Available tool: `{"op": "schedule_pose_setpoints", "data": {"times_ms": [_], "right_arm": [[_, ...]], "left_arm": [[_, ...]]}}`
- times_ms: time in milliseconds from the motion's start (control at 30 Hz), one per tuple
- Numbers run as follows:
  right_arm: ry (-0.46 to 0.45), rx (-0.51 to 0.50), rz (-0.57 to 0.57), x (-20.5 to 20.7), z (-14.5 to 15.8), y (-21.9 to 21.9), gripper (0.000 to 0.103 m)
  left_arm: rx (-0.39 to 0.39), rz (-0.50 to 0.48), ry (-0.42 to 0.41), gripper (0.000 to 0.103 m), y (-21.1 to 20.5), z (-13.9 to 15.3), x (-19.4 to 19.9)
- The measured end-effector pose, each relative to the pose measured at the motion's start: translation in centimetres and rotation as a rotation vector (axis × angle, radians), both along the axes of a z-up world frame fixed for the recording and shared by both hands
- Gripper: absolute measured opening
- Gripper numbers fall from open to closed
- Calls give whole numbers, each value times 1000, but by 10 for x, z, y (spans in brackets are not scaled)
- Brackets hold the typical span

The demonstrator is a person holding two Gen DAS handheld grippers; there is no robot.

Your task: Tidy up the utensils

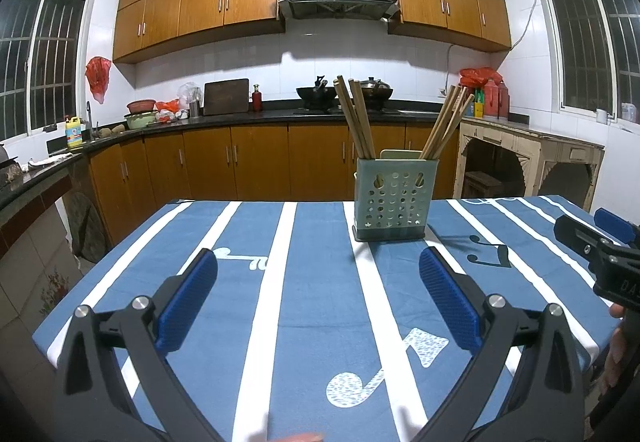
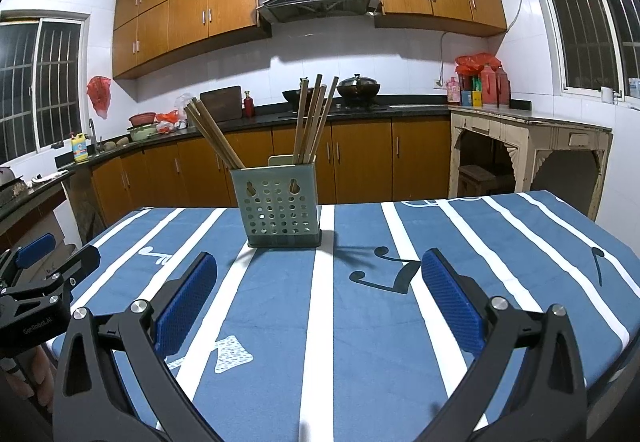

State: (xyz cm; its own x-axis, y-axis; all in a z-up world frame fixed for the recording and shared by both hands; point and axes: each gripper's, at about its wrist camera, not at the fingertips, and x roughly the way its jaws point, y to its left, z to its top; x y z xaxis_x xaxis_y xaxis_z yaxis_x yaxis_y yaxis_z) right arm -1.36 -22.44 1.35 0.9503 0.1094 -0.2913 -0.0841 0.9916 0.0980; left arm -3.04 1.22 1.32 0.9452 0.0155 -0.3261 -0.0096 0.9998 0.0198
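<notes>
A pale green perforated utensil holder [image 1: 394, 199] [image 2: 278, 211] stands upright on the blue striped tablecloth [image 1: 316, 302] [image 2: 360, 322] near the table's far side. Two bunches of wooden chopsticks [image 1: 356, 117] [image 2: 310, 121] stand in it, one leaning left [image 2: 214, 135], one right [image 1: 446, 125]. My left gripper [image 1: 318, 302] is open and empty, hovering above the cloth, short of the holder. My right gripper [image 2: 320, 302] is open and empty, likewise short of the holder. Each gripper shows at the edge of the other's view [image 1: 600, 246] [image 2: 44, 274].
Beyond the table run brown kitchen cabinets [image 1: 260, 161], a dark counter with woks [image 1: 318, 93], a cutting board [image 1: 226, 96] and bottles [image 2: 492, 83]. A worn cream side table [image 2: 532, 145] stands at the right. The table's far edge lies just behind the holder.
</notes>
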Motion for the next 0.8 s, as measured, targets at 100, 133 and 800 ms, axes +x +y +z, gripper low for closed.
{"op": "schedule_pose_setpoints", "data": {"times_ms": [100,133,800], "right_arm": [[1,1,1,0,0,0,101],[2,1,0,0,0,0,101],[6,3,0,0,1,0,101]], "left_arm": [[0,0,1,99,0,0,0],[-1,-1,1,99,0,0,0],[-1,-2,6,99,0,-3,1]]}}
